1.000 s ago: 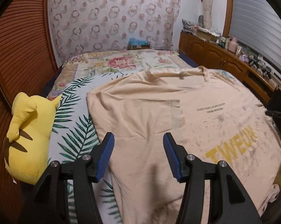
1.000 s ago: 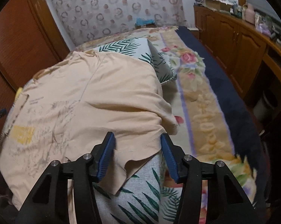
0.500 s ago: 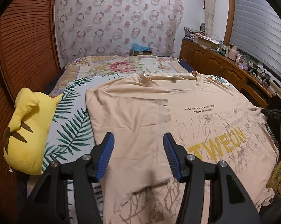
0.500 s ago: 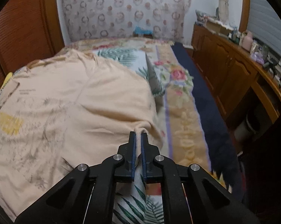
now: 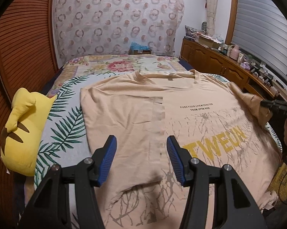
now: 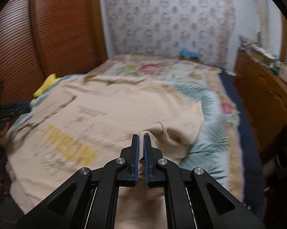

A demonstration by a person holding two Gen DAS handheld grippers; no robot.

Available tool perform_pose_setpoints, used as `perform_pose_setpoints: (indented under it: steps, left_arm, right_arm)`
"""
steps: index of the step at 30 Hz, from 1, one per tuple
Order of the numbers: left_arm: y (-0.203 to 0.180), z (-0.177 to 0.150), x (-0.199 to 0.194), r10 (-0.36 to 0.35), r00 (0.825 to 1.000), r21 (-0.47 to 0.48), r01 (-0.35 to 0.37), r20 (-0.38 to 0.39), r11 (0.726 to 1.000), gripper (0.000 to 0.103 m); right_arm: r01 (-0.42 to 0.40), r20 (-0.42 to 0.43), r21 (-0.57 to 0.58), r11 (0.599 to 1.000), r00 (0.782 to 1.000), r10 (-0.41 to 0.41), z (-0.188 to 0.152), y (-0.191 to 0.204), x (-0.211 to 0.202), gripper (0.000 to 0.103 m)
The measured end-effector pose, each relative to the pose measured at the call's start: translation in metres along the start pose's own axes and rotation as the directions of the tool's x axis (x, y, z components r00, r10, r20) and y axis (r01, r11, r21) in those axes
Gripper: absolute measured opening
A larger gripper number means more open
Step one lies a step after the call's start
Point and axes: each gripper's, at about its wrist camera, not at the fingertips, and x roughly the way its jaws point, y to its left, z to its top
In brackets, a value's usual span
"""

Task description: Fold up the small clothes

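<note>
Already the right gripper (image 6: 141,139) pinches the T-shirt (image 5: 181,114) sleeve at frame centre, shirt body spreading leftward, while the left gripper (image 5: 141,146) hovers spread above it.

Right hand-held gripper (image 6: 141,139) closed on sleeve (image 6: 174,131), lifting it inward.

Your left black two-finger gripper with blue ribbed pads (image 5: 141,159) hangs with its jaws spread wide, nothing between them; your right black gripper with blue pads (image 6: 141,143) has its jaws pressed nearly together, pinching a fold of the peach cotton T-shirt (image 6: 112,114) at the fingertips; its view is motion-blurred.
</note>
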Motion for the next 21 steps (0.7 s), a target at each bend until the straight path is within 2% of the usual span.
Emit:
perform_pose_setpoints:
  steps: [1, 3, 5, 6, 9, 14, 19, 21]
  left_arm:
    - [-0.002, 0.000, 0.000, -0.003, 1.000, 0.002, 0.003, 0.000, 1.000, 0.054]
    - [-0.005, -0.001, -0.001, -0.012, 1.000, 0.003, 0.012, -0.001, 1.000, 0.054]
    - [-0.009, -0.001, 0.000, -0.019, 1.000, 0.006, 0.019, -0.003, 1.000, 0.054]
    - [-0.011, -0.002, 0.000, -0.023, 1.000, 0.009, 0.023, -0.004, 1.000, 0.054]
    - [-0.016, -0.002, 0.001, -0.031, 0.999, 0.016, 0.032, -0.007, 0.999, 0.054]
    - [-0.021, -0.004, 0.004, -0.047, 0.999, 0.019, 0.047, -0.011, 0.999, 0.054]
    - [-0.022, -0.005, 0.005, -0.049, 0.999, 0.022, 0.050, -0.017, 0.999, 0.054]
    - [-0.023, -0.005, 0.005, -0.049, 0.999, 0.022, 0.049, -0.018, 0.999, 0.054]
  right_arm:
    - [-0.010, -0.020, -0.005, 1.000, 1.000, 0.010, -0.003, 0.005, 0.006, 0.010]
    - [-0.024, -0.037, -0.008, 1.000, 0.999, 0.024, -0.007, 0.011, 0.011, 0.038]
    - [-0.017, -0.032, -0.002, 1.000, 0.999, 0.017, -0.009, 0.009, 0.011, 0.047]
    - [-0.005, -0.029, 0.004, 1.000, 1.000, 0.005, -0.010, 0.004, 0.009, 0.047]
    - [0.038, -0.016, 0.043, 0.998, 0.999, -0.037, -0.009, -0.014, 0.003, 0.048]
    - [0.068, -0.060, 0.106, 0.992, 0.996, -0.062, -0.009, -0.044, 0.018, 0.047]
    - [0.077, -0.109, 0.095, 0.992, 0.992, -0.067, -0.008, -0.050, 0.043, 0.031]
    - [0.085, -0.125, 0.085, 0.993, 0.989, -0.074, -0.007, -0.049, 0.050, 0.018]
